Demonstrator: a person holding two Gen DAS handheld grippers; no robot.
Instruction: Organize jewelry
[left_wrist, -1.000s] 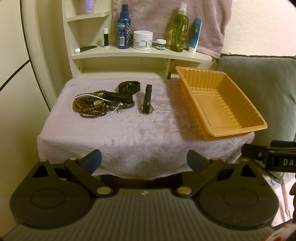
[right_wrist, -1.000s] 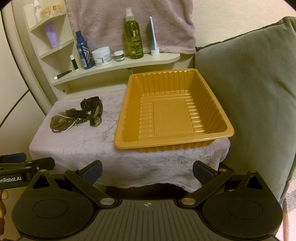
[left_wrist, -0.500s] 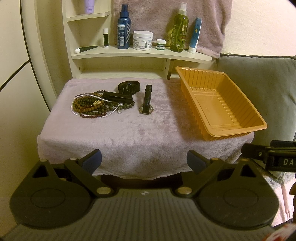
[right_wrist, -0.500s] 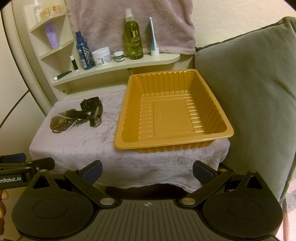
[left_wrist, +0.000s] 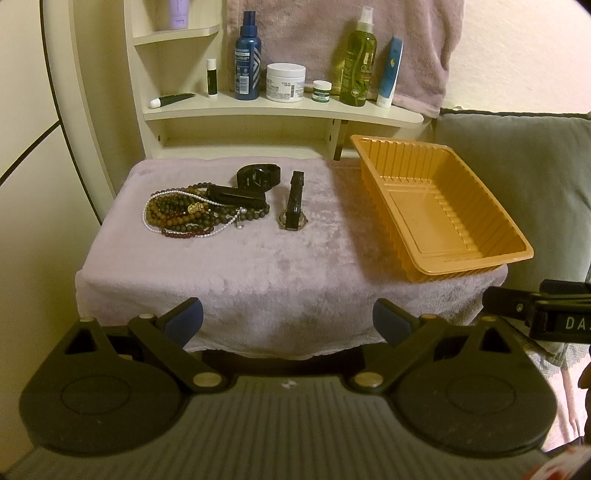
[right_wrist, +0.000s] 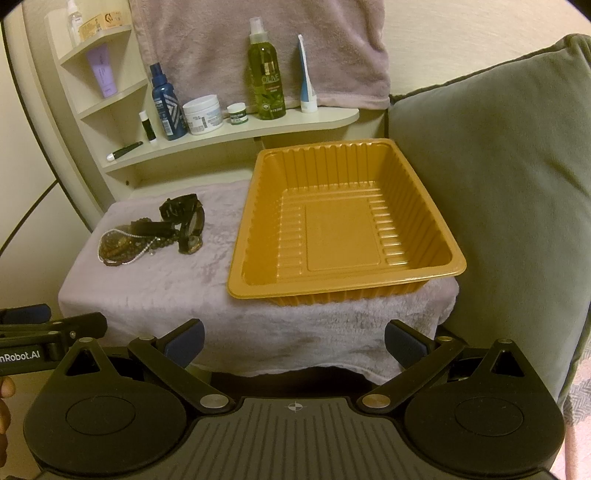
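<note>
Both my hand-held grippers, left (left_wrist: 288, 317) and right (right_wrist: 293, 341), sit spread below the towel-covered surface (left_wrist: 258, 266); bare centre; orange tray (right_wrist: 345, 284) long axis runs up-frame at right edge, bead pile (left_wrist: 184, 214) centre left

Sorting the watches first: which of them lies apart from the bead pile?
The watch with the round metal-rimmed face, lying alone between the bead necklaces and the orange tray. The other two black watches sit against the beads.

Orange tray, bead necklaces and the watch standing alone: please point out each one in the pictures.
Orange tray (right_wrist: 373, 146): right wrist view, on its far rim.
Bead necklaces (left_wrist: 173, 214): left wrist view, on the brown beads in the pile.
Watch (left_wrist: 294, 206): left wrist view, on its black strap above the round case.
</note>
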